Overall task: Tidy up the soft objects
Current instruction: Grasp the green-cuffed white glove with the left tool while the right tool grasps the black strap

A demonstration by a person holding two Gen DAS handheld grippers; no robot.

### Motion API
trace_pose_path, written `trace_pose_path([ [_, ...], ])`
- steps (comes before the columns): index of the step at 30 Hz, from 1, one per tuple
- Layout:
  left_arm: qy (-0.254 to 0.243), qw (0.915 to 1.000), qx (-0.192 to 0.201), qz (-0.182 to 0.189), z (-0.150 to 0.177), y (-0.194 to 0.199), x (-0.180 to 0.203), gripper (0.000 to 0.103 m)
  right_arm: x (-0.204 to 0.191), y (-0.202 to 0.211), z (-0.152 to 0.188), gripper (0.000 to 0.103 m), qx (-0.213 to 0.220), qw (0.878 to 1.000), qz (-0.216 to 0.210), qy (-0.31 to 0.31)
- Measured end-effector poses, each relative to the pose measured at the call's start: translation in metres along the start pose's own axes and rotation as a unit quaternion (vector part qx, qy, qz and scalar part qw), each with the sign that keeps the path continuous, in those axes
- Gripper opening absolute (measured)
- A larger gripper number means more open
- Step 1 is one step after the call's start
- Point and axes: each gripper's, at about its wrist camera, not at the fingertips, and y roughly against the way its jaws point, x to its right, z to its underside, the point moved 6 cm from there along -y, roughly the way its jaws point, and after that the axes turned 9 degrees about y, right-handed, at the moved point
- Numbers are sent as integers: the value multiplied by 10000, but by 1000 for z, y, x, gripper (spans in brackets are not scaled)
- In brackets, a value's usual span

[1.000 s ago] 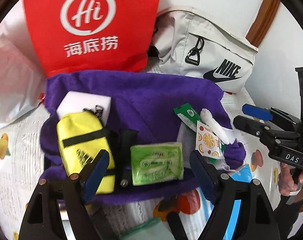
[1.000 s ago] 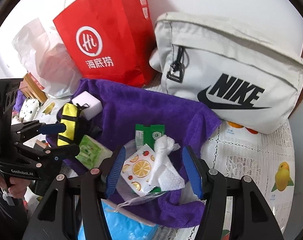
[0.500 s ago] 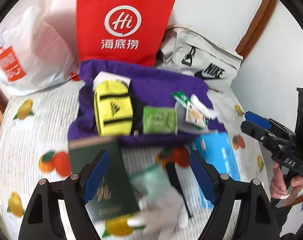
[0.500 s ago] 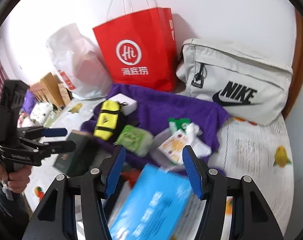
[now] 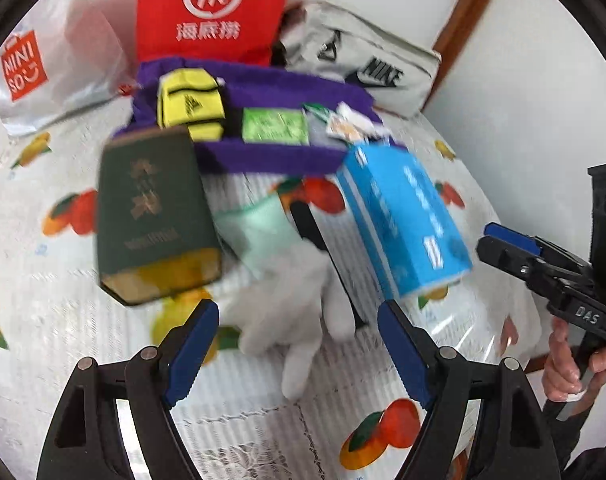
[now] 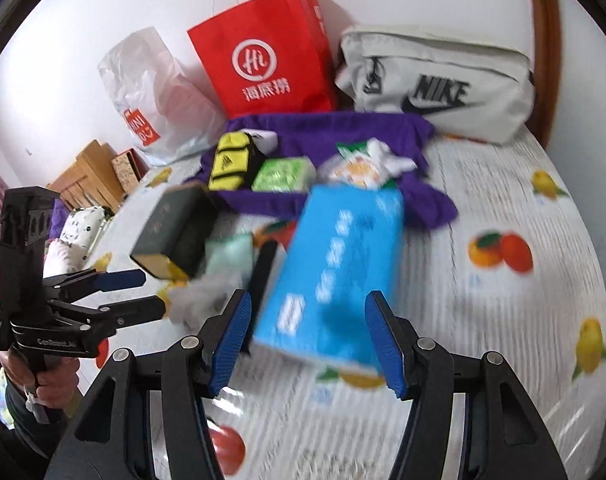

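A white glove (image 5: pixel 291 312) lies on the fruit-print tablecloth (image 5: pixel 63 320), just ahead of my left gripper (image 5: pixel 299 352), which is open and holds nothing. A mint cloth (image 5: pixel 259 224) lies behind the glove. Farther back, a purple towel (image 5: pixel 271 156) carries a yellow pouch (image 5: pixel 189 104), a green tissue pack (image 5: pixel 273 126) and small sachets (image 5: pixel 351 124). My right gripper (image 6: pixel 309 340) is open above the table, with a blue box (image 6: pixel 339 272) lying ahead between its fingers, untouched. The left gripper (image 6: pixel 149 294) also shows at the left of the right wrist view.
A dark green box (image 5: pixel 151 216) lies left of the glove, with a black bar (image 5: pixel 315 228) between it and the blue box. A red paper bag (image 5: pixel 211 8), a grey Nike bag (image 5: pixel 367 64) and a white plastic bag (image 5: pixel 51 68) stand against the back wall. Wooden furniture (image 6: pixel 91 176) is beyond the table's left edge.
Both grippers have pulled back from the purple towel toward the near side of the table. The glove, dark green box and blue box have come into view. Neither gripper's opening has visibly changed.
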Motion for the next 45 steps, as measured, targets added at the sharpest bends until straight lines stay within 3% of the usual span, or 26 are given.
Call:
trace_pose_path([
  [5, -99, 9994, 172, -289, 6, -18, -3, 80, 6, 7, 33, 59, -17, 9994, 132, -310],
  [13, -310, 9960, 420, -722, -2, -41, -3, 76, -3, 9, 59, 59, -64, 9994, 194, -279],
  [16, -432, 9941, 416, -906, -2, -49, -3, 40, -12, 5, 61, 59, -77, 9997, 170, -134],
  [17, -534, 9941, 374, -867, -1, -50, -1, 24, -16, 2, 63, 59, -111, 9998, 144, -92],
  [18, -579, 9946, 320, -802, 0, -51, 0, 17, -20, -1, 64, 59, -151, 9998, 126, -53],
  [25, -567, 9976, 269, -277, 19, -21, -3, 14, -39, -11, 61, 59, -248, 9996, 47, 118],
  [37, -156, 9959, 572, -690, 55, 38, -68, 14, -87, -32, 56, 59, -302, 9973, -156, 654],
  [40, 44, 9954, 643, -716, 53, 41, -85, 14, -96, -48, 51, 51, -357, 9957, -2, 856],
  [45, 346, 9963, 604, -496, 53, 34, -99, 14, -105, -69, 41, 50, -304, 9937, 340, 1021],
])
